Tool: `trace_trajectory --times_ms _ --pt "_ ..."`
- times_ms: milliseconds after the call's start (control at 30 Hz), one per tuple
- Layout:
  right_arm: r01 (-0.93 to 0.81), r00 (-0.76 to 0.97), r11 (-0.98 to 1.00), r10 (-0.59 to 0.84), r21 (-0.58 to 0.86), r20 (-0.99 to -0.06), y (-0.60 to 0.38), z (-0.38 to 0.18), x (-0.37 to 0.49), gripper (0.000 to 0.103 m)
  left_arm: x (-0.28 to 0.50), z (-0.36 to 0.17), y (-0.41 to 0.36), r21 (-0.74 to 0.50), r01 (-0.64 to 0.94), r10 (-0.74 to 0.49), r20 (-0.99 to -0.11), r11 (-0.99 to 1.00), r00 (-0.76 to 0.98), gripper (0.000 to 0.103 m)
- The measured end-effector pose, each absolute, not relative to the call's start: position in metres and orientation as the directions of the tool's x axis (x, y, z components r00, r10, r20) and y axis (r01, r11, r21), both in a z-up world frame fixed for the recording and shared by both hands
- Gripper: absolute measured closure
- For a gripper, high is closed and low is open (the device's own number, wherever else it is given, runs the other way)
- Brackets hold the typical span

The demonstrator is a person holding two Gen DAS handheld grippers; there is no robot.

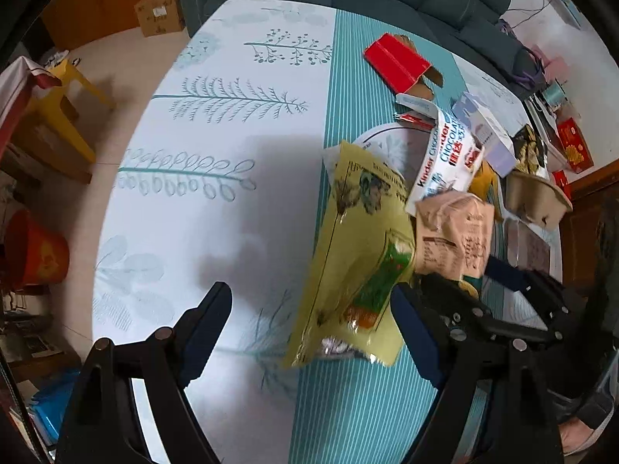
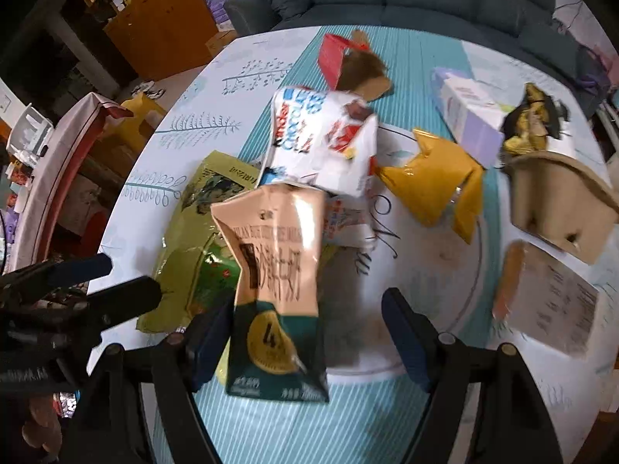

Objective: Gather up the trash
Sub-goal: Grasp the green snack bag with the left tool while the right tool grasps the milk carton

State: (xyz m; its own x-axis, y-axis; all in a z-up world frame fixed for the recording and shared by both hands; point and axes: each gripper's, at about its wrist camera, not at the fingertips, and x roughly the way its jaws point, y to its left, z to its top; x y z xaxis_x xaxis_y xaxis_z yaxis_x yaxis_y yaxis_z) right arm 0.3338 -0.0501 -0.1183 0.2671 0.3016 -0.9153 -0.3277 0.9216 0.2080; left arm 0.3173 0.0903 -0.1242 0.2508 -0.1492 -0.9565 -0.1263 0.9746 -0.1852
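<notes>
From the left wrist, your left tongs point(image 1: 309, 328) stand wide open with nothing gripped; the crinkled yellow-green plastic snack bag point(image 1: 356, 255) lies between the fingers on the teal-striped, leaf-printed surface point(image 1: 232, 123). From the right wrist, your right tongs point(image 2: 305, 336) are parted, the pink-and-dark-green plastic pouch point(image 2: 274, 270) lying between them, unpinched. A white Kinder chocolate wrapper point(image 2: 321, 143) lies beyond it.

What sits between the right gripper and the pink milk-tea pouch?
Nothing visible. The pink milk-tea pouch lies on top of the pile, over the yellow-green snack bag, and its lower end already sits between the open fingers of the right gripper. The left gripper is off to the side.
</notes>
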Motion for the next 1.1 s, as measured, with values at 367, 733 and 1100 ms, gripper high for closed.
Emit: trace_trajectory --times_ms 367,733,1100 --pt "-0.354 0.134 0.876 0.396 0.329 -0.909 -0.089 -0.123 0.338 0.059 0.349 -0.160 0.070 -0.254 -0.082 -0.237 -0.955 0.964 0.178 0.021" --pt "-0.318 0.106 0.877 0.410 0.360 -0.906 -0.114 -0.121 0.325 0.059 0.343 -0.165 0.048 -0.276 -0.064 -0.260 -0.946 0.959 0.192 0.088" --pt "-0.308 0.177 0.881 0.423 0.359 -0.888 -0.121 -0.086 0.291 0.060 0.286 -0.105 0.055 -0.204 -0.086 -0.166 -0.930 0.975 0.329 0.098"
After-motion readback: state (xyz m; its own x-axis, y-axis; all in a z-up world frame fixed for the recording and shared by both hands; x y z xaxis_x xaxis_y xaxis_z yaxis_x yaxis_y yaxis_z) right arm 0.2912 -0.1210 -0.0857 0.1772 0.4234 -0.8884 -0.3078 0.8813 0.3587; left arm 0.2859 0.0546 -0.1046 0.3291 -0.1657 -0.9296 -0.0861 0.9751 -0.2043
